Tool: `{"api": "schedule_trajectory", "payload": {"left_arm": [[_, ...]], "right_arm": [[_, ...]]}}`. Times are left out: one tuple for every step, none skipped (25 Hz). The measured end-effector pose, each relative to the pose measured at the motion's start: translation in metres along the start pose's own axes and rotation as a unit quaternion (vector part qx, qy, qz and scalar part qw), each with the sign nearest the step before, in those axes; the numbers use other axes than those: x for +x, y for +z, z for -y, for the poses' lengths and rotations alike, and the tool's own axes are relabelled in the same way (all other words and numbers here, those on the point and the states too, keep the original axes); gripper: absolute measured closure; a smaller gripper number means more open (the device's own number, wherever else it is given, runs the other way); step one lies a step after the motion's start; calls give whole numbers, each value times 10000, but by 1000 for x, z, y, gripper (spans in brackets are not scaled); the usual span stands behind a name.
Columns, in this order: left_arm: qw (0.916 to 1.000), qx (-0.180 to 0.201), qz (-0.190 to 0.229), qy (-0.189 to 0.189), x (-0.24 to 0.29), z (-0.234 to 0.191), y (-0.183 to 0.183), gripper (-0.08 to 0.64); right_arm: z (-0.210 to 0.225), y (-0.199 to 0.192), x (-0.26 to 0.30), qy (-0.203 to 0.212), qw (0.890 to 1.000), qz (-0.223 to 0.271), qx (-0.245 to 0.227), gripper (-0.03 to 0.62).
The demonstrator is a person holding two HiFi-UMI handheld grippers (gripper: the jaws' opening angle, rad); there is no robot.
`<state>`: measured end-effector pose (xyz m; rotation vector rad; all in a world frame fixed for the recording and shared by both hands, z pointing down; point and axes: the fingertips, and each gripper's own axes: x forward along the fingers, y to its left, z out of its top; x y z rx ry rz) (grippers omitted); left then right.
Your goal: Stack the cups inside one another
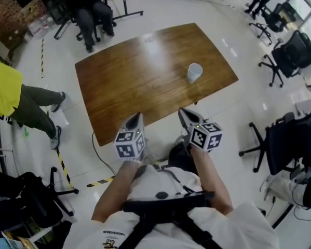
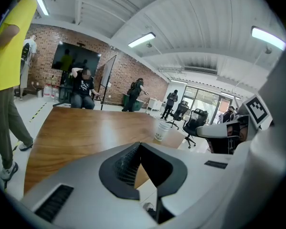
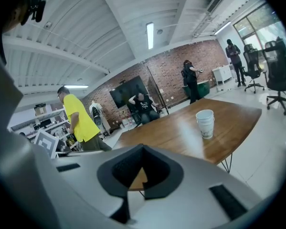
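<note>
A stack of white paper cups (image 1: 194,72) stands upright on the brown wooden table (image 1: 145,77), near its right edge. The same stack of cups (image 2: 162,130) is small in the left gripper view, and the nested cups (image 3: 205,123) rise right of centre in the right gripper view. My left gripper (image 1: 136,119) is shut with nothing in it, held at the table's near edge. My right gripper (image 1: 183,114) is shut and empty too, beside the left, well short of the cups. Both point towards the table.
A person in a yellow top (image 1: 4,95) stands left of the table and a seated person (image 1: 90,9) is behind it. Office chairs (image 1: 290,53) stand at the right. Yellow-black tape (image 1: 100,181) and a cable (image 1: 100,154) lie on the floor below the near edge.
</note>
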<state>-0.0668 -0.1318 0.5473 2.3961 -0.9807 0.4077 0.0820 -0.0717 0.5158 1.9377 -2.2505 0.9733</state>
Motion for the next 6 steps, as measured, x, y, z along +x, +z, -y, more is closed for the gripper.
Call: {"api": "schedule_trajectory", "payload": {"left_arm": [[10000, 15, 0, -17, 0, 1, 1, 560], [10000, 42, -3, -36, 0, 3, 2, 560], [10000, 75, -7, -56, 1, 6, 3, 560], [9999, 104, -12, -75, 1, 8, 3, 560], [9999, 130, -17, -93, 1, 10, 3, 560], [9998, 154, -23, -109, 1, 12, 3, 560]], "right_arm": [[-1, 1, -1, -9, 10000, 12, -10, 592], [-2, 1, -1, -14, 10000, 20, -13, 592], [-2, 1, -2, -17, 10000, 23, -14, 592], [-1, 0, -3, -21, 10000, 20, -16, 592], [0, -2, -4, -25, 10000, 14, -19, 592], [1, -4, -5, -30, 10000, 6, -21, 592]]}}
